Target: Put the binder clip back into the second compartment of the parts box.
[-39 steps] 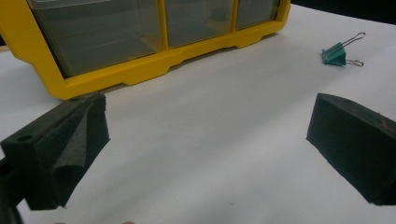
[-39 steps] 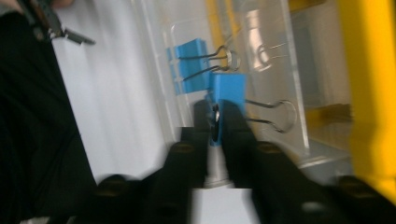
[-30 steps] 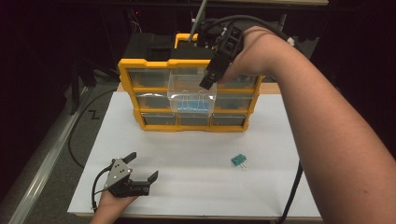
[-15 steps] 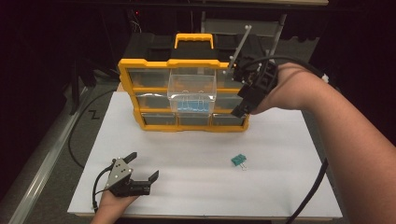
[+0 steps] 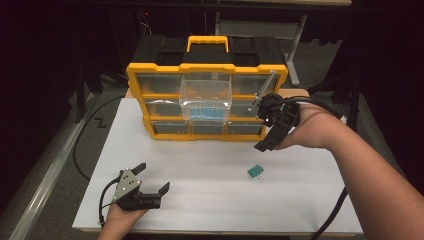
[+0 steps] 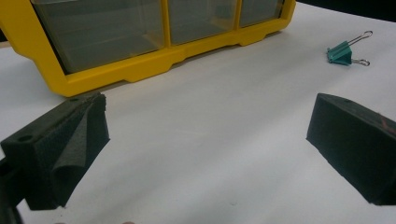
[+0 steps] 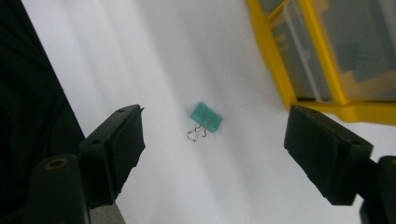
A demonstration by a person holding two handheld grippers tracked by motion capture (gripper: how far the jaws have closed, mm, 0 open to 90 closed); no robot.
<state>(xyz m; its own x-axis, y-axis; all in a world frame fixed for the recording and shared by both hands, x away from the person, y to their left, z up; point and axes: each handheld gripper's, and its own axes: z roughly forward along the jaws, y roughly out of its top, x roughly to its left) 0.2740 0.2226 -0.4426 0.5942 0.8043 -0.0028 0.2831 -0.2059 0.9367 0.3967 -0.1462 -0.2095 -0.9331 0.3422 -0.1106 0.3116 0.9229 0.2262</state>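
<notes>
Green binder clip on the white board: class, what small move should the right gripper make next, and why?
Probably lower the right gripper onto the green binder clip and close on it. Its jaws have just been opening, with nothing between them, and the right gripper view looks straight at the clip lying alone on the white board. The pulled-out clear drawer of the yellow organizer already holds blue clips.

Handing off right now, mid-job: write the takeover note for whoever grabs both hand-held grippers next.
Right hand-held gripper: open, empty, jaws just been opening, above the green binder clip and aimed at it.
Left hand-held gripper: open, empty, resting near the table's front left.
Things: clip lies alone on the white board; yellow organizer stands behind, its clear middle drawer pulled out with blue clips inside.
Done: drawer is open.
Left: likely grasp the green clip, put it in the drawer, push the drawer shut.
</notes>
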